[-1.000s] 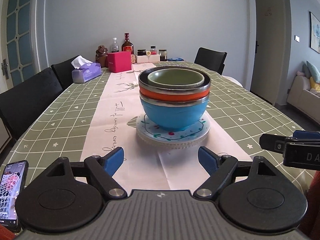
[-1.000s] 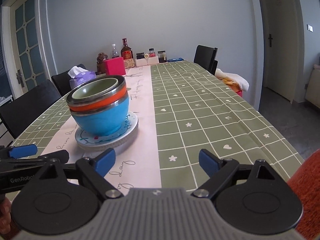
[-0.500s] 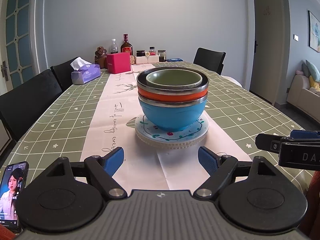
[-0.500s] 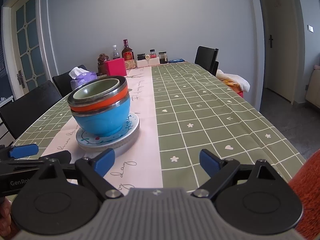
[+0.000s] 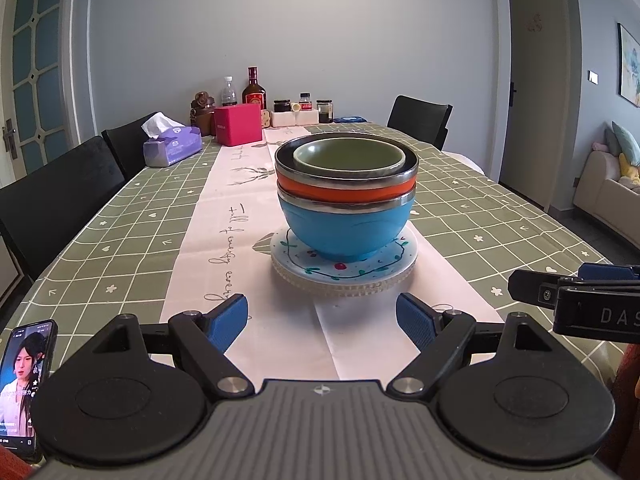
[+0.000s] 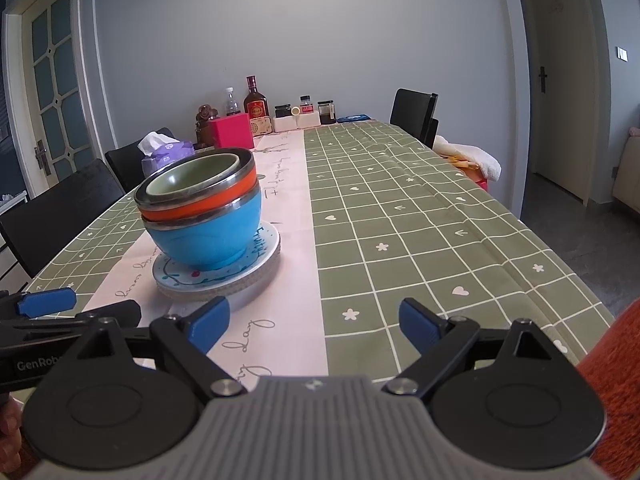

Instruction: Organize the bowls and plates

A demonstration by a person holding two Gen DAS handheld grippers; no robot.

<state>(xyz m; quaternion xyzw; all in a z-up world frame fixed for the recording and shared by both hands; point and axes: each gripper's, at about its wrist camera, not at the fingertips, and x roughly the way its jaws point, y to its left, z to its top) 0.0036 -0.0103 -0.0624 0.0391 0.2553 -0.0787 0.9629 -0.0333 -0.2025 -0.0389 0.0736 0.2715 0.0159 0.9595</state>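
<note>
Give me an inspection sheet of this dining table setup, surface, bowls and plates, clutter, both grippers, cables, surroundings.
Surface: green checked tablecloth with a pale runner down the middle.
Job's things: green bowl nested in orange bowl, nested in blue bowl, on a stack of plates.
Clutter: phone with lit screen at near left; tissue box, pink box, bottles and jars at the far end.
Grippers: left gripper open, empty; right gripper open, empty.
Cables: nothing seen.
Surroundings: black chairs, grey wall, doors, sofa at right.
</note>
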